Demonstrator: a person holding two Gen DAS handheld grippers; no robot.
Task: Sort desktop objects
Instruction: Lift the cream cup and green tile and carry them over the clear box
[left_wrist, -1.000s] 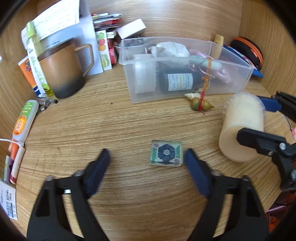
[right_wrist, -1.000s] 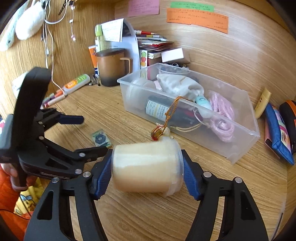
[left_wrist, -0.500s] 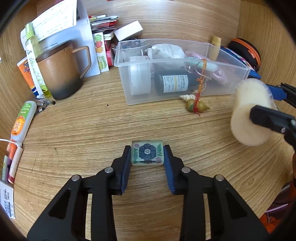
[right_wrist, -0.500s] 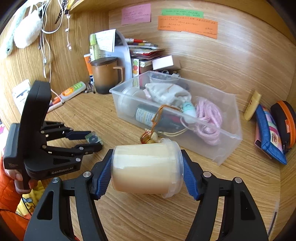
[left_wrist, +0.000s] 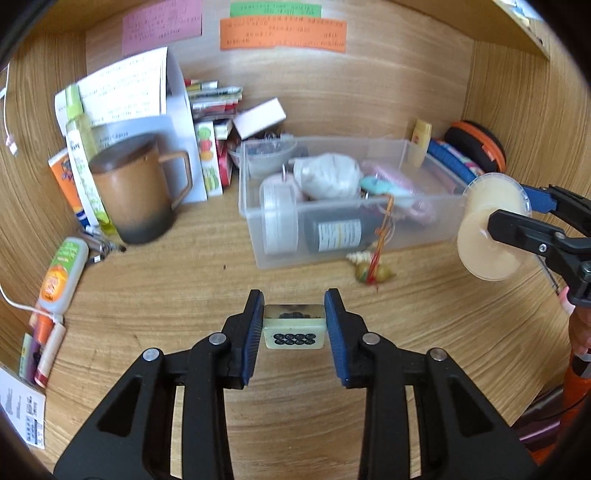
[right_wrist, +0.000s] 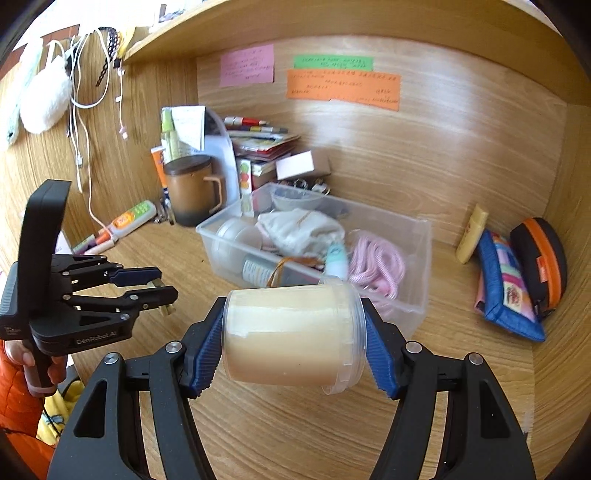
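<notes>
My left gripper (left_wrist: 294, 326) is shut on a small pale tile (left_wrist: 294, 330) with dark round marks on its near edge, and holds it above the wooden desk (left_wrist: 184, 288). In the right wrist view the same left gripper (right_wrist: 162, 286) hangs at the left with the tile (right_wrist: 162, 284) between its tips. My right gripper (right_wrist: 291, 332) is shut on a cream plastic jar (right_wrist: 288, 332) lying sideways, lifted in front of the clear storage bin (right_wrist: 417, 258). The left wrist view shows that jar (left_wrist: 487, 229) at the right, beside the bin (left_wrist: 369, 236).
The bin holds a dark bottle (left_wrist: 338, 234), a white pouch (left_wrist: 328, 175) and pink cord (right_wrist: 373, 262). A shell charm (left_wrist: 371, 271) lies before it. A brown mug (left_wrist: 136, 188), papers and tubes crowd the back left. Pouches (right_wrist: 506, 280) sit at the right wall.
The left jaws closed on the tile and lifted it off the desk, tipping its flowered face away. The right gripper rose with the jar.
</notes>
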